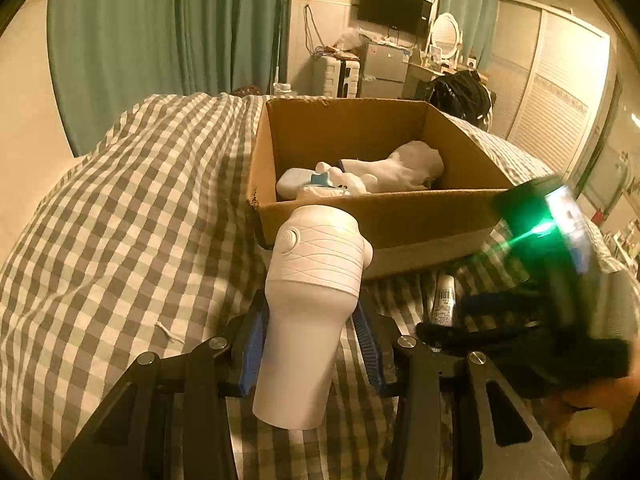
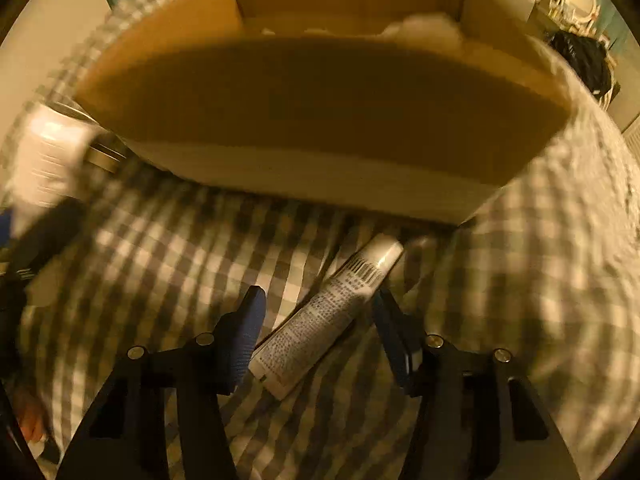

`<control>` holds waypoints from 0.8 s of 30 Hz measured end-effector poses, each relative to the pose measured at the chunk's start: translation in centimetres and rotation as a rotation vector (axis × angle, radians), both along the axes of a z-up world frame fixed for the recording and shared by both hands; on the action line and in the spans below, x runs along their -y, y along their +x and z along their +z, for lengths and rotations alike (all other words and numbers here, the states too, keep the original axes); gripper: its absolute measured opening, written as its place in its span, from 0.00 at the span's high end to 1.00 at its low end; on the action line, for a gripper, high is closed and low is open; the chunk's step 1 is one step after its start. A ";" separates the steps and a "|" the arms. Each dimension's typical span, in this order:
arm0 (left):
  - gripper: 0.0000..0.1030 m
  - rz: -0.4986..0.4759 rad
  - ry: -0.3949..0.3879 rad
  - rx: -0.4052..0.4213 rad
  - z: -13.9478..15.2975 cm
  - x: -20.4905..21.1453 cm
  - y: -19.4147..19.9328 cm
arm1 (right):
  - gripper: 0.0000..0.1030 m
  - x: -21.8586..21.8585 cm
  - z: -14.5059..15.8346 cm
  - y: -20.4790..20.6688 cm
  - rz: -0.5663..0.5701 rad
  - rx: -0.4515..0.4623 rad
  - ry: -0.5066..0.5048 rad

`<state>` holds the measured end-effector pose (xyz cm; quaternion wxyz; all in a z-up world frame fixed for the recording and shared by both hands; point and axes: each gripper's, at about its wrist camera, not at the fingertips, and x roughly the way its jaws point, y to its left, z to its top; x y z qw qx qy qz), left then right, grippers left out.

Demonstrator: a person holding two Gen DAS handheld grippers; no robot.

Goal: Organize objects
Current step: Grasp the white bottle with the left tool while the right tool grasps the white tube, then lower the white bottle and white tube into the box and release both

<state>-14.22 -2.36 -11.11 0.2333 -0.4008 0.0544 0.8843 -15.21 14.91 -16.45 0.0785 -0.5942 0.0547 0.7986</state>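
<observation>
White bottle (image 1: 308,312) clamped in left tool (image 1: 312,344); cardboard box (image 1: 384,216) holds white items (image 1: 384,176).

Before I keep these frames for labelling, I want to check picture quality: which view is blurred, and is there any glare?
Left wrist view: sharp on the white bottle and cardboard box; a green light flares on the right gripper, which is smeared. Right wrist view: motion-blurred throughout, the box and checked bedcover soft, only the tube fairly readable. Both are dim, yellowish and bent by fisheye.

White bottle (image 1: 310,312) upright, clamped
</observation>
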 end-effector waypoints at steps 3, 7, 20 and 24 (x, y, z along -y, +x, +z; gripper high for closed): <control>0.59 0.000 0.013 0.006 0.1 0.2 -0.1 | 0.47 0.3 -1.5 -0.9 -0.004 0.035 0.032; 0.59 0.014 0.013 0.004 0.3 0.9 0.2 | 0.62 0.8 -1.1 -0.6 0.009 0.002 0.033; 0.59 0.050 -0.003 -0.020 2.1 3.1 3.3 | 0.78 2.9 4.6 4.7 0.092 -0.202 0.008; 0.59 0.047 -0.003 -0.037 3.2 3.0 4.2 | 0.79 2.9 6.8 6.4 0.104 -0.274 0.018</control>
